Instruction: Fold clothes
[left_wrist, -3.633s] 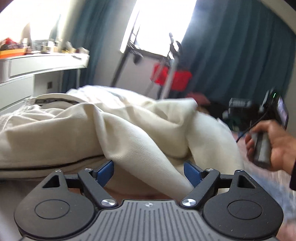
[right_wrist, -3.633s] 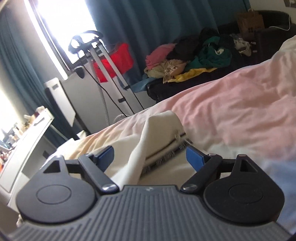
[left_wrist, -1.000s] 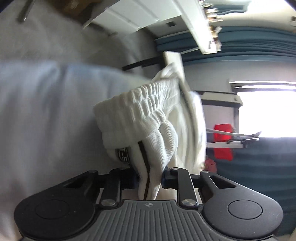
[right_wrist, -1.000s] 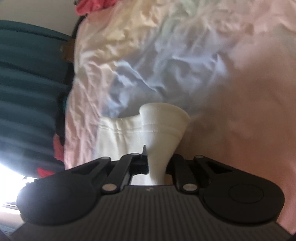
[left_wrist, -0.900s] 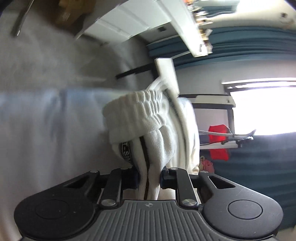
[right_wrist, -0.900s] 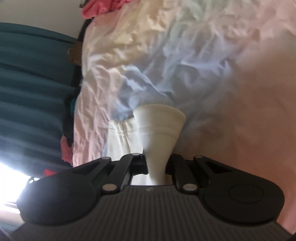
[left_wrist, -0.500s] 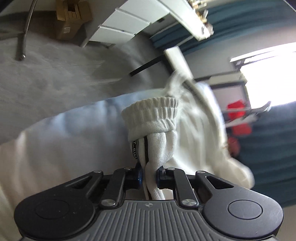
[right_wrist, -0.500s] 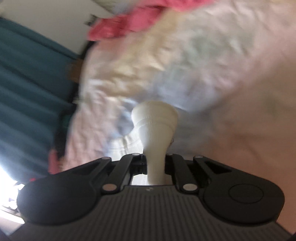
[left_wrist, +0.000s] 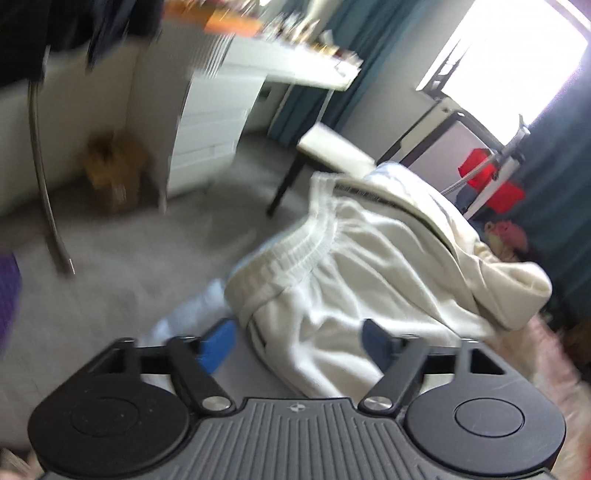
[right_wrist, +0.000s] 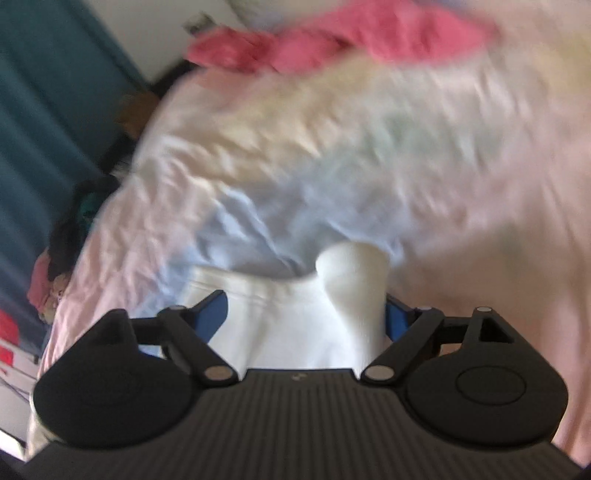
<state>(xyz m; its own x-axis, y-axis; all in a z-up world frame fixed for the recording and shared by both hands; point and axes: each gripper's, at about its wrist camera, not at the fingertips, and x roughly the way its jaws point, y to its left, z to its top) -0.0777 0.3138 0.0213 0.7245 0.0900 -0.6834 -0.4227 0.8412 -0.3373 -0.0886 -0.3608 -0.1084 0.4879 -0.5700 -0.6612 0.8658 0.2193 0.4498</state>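
Observation:
A cream-white garment (left_wrist: 354, 266) with a ribbed elastic waistband lies crumpled on the bed, with a cream piece with a dark stripe (left_wrist: 476, 258) draped over its far side. My left gripper (left_wrist: 299, 341) is open, its blue pads on either side of the garment's near fold. In the right wrist view the same white cloth (right_wrist: 295, 314) lies on the pale sheet, with a raised fold (right_wrist: 354, 273) standing up. My right gripper (right_wrist: 306, 314) is open around it.
The bed has a pale pink and blue sheet (right_wrist: 332, 166) with a pink cloth (right_wrist: 332, 40) at its far end. A white desk with drawers (left_wrist: 214, 122), a chair (left_wrist: 332, 151), a cardboard box (left_wrist: 114, 166) and teal curtains (left_wrist: 554, 184) stand beyond the bed.
Both grippers were shut on the white garment half a second ago; both have now opened and let the cloth drop onto the bed. Both views have swung.

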